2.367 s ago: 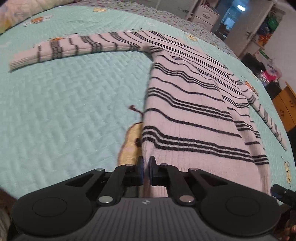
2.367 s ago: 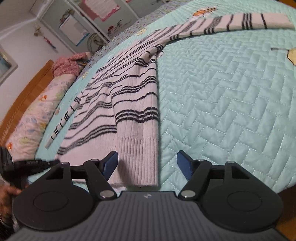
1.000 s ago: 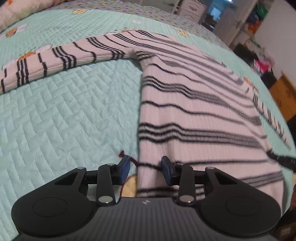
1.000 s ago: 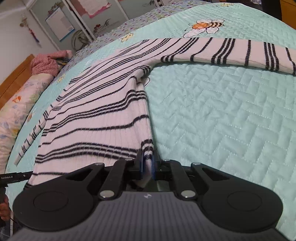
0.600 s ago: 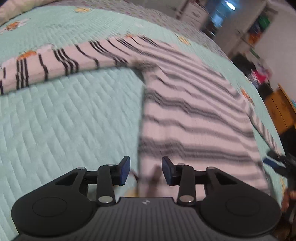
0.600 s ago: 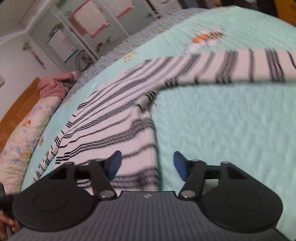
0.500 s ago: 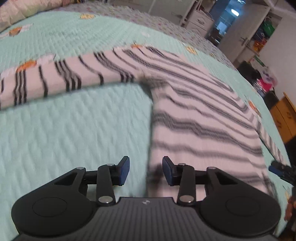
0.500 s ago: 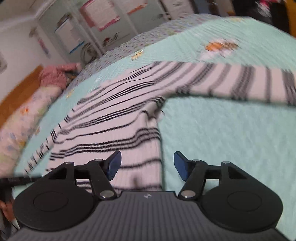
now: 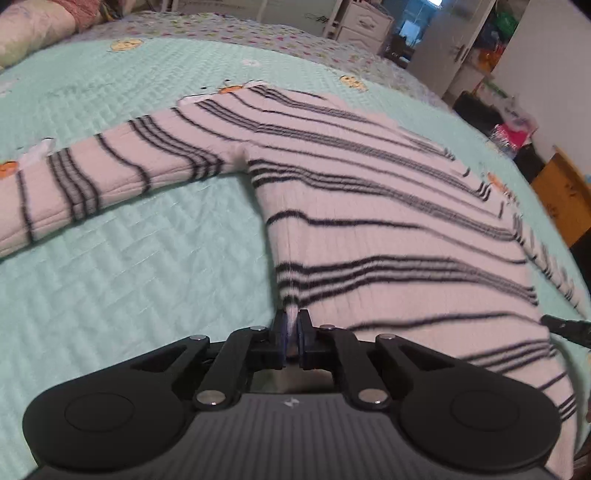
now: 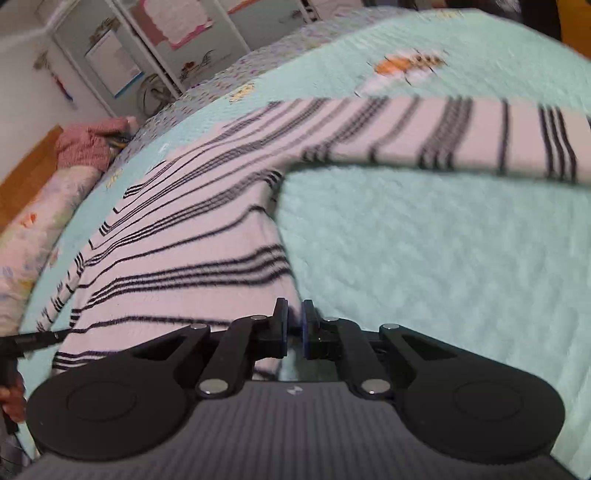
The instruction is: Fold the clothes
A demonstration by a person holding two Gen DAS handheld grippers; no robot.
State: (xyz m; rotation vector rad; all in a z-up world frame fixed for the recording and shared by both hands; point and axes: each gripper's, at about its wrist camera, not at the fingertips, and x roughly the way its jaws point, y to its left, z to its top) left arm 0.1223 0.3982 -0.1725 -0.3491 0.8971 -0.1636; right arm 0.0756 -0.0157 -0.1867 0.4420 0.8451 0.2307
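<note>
Nearest in the left wrist view, the left gripper (image 9: 291, 332) has its jaws pressed together on a raised ridge of the striped sweater (image 9: 388, 236), pinching the left side seam of the body. In the right wrist view the right gripper (image 10: 293, 328) is likewise closed tight, with the sweater's (image 10: 184, 258) right side edge caught between its blue pads (image 10: 282, 328). The knit is pale pink with groups of thin black stripes and lies spread flat, front to back, on a mint-green quilted bedspread (image 9: 110, 266). Beyond the grippers, one sleeve (image 9: 92, 184) stretches out to the left across the quilt and the other sleeve (image 10: 461, 136) runs out to the right. Farther off, a bee motif (image 10: 406, 62) sits on the bedspread, and white drawers (image 9: 364, 26) stand past the bed's far edge.
</note>
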